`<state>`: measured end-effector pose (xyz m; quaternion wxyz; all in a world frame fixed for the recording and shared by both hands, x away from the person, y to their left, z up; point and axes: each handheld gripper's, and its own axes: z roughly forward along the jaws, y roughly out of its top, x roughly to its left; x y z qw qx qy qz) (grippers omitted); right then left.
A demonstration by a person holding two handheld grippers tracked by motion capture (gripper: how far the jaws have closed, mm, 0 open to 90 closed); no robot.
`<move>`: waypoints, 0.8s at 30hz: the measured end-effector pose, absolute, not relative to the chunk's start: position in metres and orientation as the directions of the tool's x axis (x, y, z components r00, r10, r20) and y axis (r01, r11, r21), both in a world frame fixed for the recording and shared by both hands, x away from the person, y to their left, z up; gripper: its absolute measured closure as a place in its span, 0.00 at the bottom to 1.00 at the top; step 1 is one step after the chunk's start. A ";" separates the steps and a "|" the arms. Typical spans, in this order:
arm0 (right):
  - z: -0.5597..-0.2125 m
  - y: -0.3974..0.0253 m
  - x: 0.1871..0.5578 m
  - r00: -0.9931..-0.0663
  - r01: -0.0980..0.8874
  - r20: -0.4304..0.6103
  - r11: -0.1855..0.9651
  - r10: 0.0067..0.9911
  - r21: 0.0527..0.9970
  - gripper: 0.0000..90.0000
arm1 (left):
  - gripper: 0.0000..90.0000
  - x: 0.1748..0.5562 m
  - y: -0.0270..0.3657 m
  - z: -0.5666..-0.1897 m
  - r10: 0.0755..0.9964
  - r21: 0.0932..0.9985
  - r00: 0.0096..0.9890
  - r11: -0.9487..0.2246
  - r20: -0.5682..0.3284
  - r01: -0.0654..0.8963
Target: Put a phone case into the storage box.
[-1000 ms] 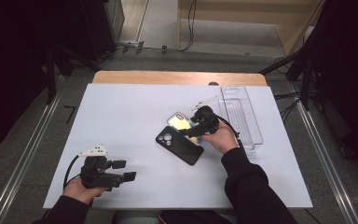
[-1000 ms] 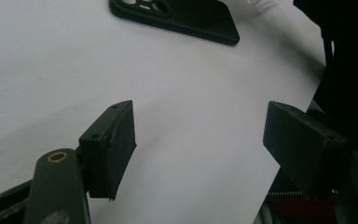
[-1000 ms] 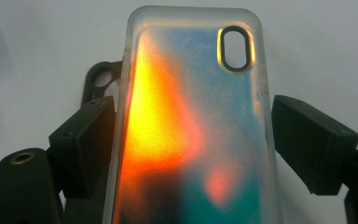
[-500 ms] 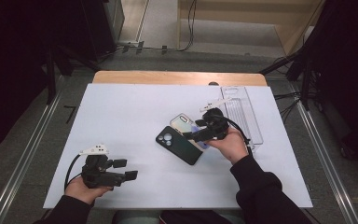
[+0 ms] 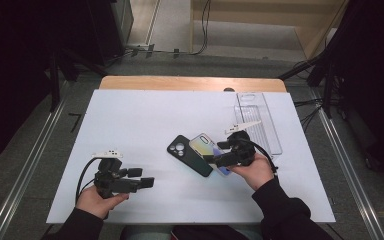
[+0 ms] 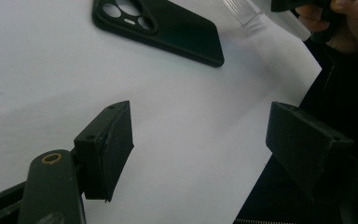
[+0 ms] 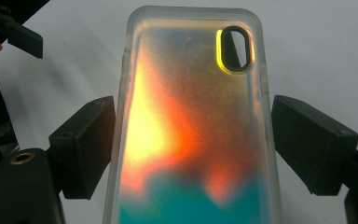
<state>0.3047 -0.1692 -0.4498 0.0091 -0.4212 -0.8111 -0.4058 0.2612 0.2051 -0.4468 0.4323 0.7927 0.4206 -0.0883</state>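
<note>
An iridescent clear phone case, glowing orange, yellow and teal, sits between the jaws of my right gripper, which press on its two long edges. From above, this case lies right of the table's middle with my right gripper at its near end. A black phone case lies flat beside it on the left, camera holes facing the far side. My left gripper is near the front left, open and holding nothing. In the left gripper view the black case lies ahead of the open left gripper.
A clear plastic tray lies at the table's far right, just beyond my right hand. The white table top has a wooden strip along its far edge. Metal rails run along the floor on both sides.
My right gripper and the iridescent case have moved together toward the near right, away from the tray. The left gripper has stayed where it was.
</note>
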 end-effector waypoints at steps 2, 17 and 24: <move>-0.451 -0.170 0.300 -0.636 0.693 0.361 0.300 0.682 0.655 0.17 | 0.25 0.262 0.201 -0.445 0.591 0.619 0.640 -0.280 -0.492 0.734; -0.459 -0.157 0.283 -0.569 0.708 0.359 0.218 0.740 0.672 0.17 | 0.27 0.271 0.175 -0.434 0.608 0.646 0.643 -0.263 -0.466 0.717; -0.463 -0.147 0.277 -0.537 0.707 0.385 0.151 0.751 0.691 0.17 | 0.27 0.278 0.166 -0.432 0.614 0.647 0.635 -0.249 -0.470 0.720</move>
